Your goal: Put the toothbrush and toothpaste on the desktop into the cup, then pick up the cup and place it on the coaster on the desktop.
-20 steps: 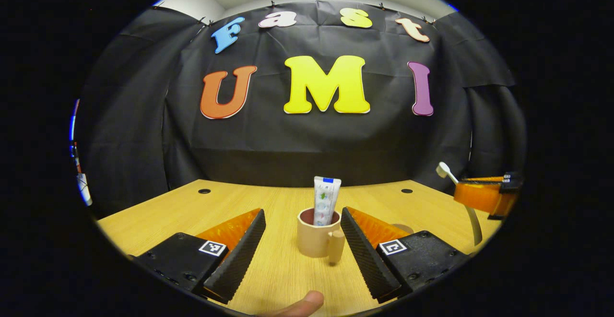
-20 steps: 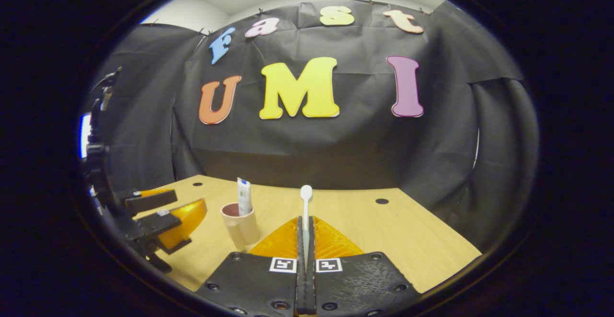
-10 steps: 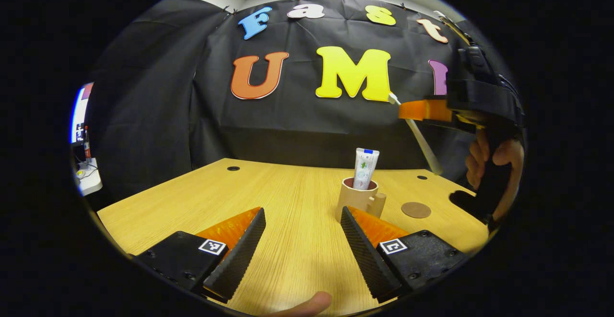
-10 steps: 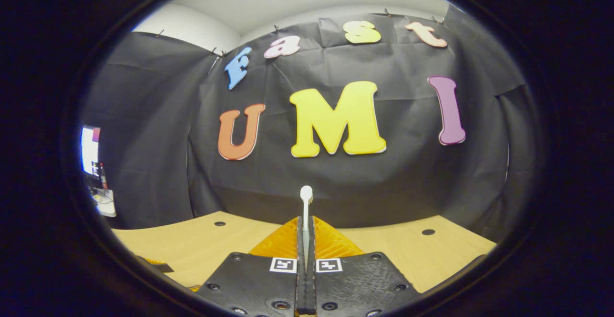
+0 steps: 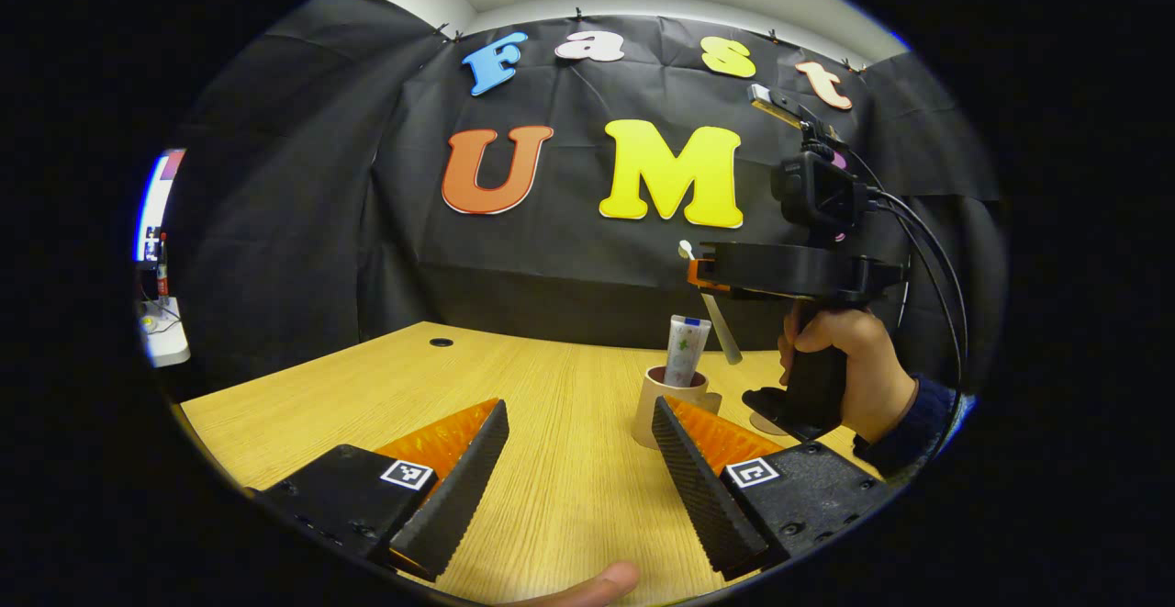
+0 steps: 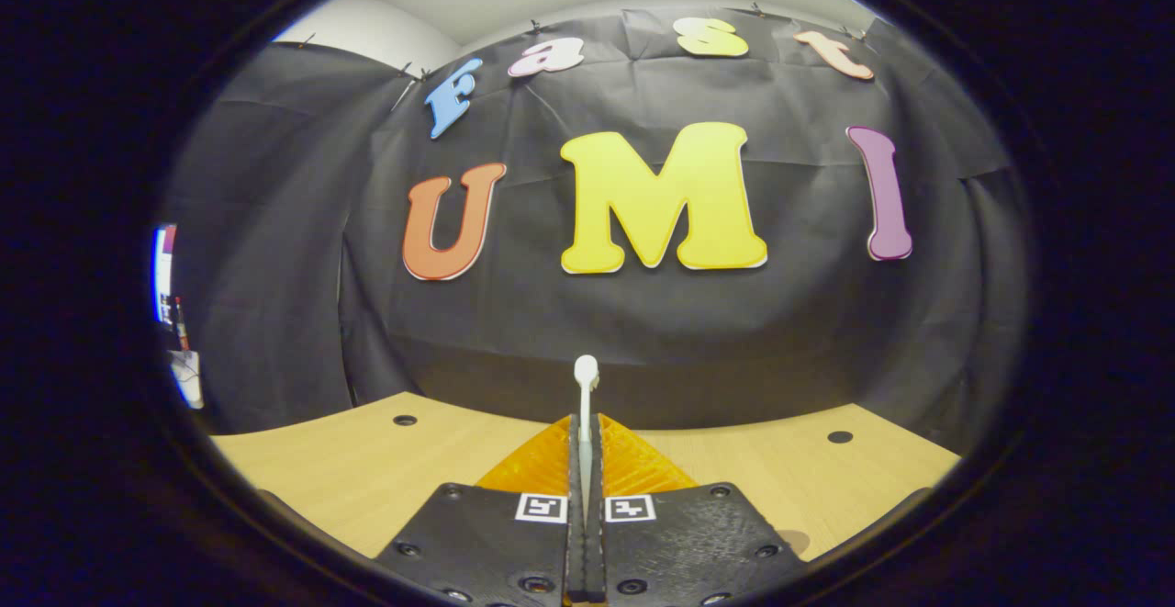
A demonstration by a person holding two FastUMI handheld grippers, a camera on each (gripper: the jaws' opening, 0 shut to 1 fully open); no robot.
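Your left gripper (image 5: 578,446) hangs low over the light wooden desktop (image 5: 367,387), fingers spread wide with nothing between them; a fingertip of yours pokes in at the bottom edge, the rest of that hand cut off. Just past its right finger stands the beige round cup with a side handle (image 5: 663,402), its lower right part hidden behind that finger. The white toothpaste tube with a printed label (image 5: 687,350) stands upright in the cup, bottom end hidden inside.

Your right gripper (image 5: 707,278) is up in the air above and just right of the cup, held by your right hand (image 5: 849,373) in a dark sleeve. Its fingers are clamped on the white slim toothbrush (image 5: 711,309), which slants down toward the cup; the lower end looks to stop above the rim, hard to tell whether it touches the tube. The thin round brown coaster (image 5: 764,423) lies on the desktop right of the cup, mostly hidden behind that gripper's handle.

In the right gripper view the fingers (image 6: 576,460) are closed on the toothbrush (image 6: 585,396), head sticking up past the tips, handle hidden between them.
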